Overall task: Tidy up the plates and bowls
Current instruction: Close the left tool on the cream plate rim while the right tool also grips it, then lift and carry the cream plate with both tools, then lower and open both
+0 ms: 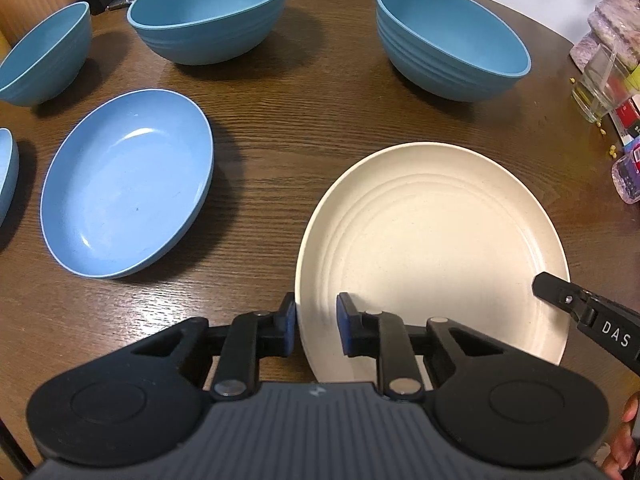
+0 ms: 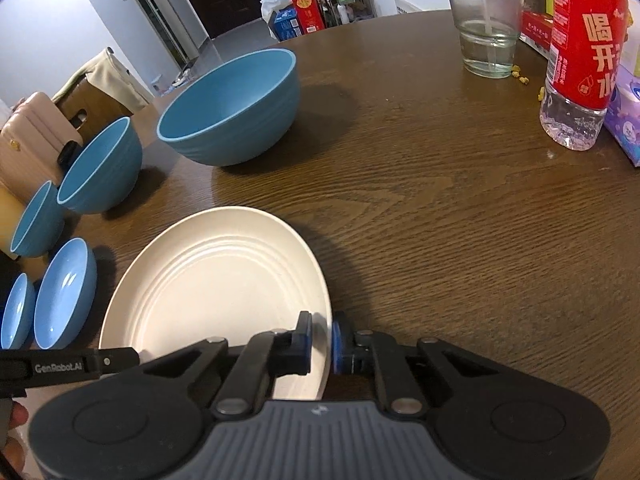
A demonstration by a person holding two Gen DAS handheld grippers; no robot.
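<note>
Both the left gripper [image 1: 316, 324] and right gripper [image 2: 322, 340] pinch opposite rims of the cream plate [image 1: 432, 240] lying on the wooden table [image 1: 300, 128]; it looks light, stiff, probably slick, so rim grips seem wise.

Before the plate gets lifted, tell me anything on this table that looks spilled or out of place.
Small yellow crumbs lie scattered on the wooden table beside the drinking glass, like spilled food. The bowls and the cream plate look whole and sit flat; both grippers pinch the plate's rim.
</note>
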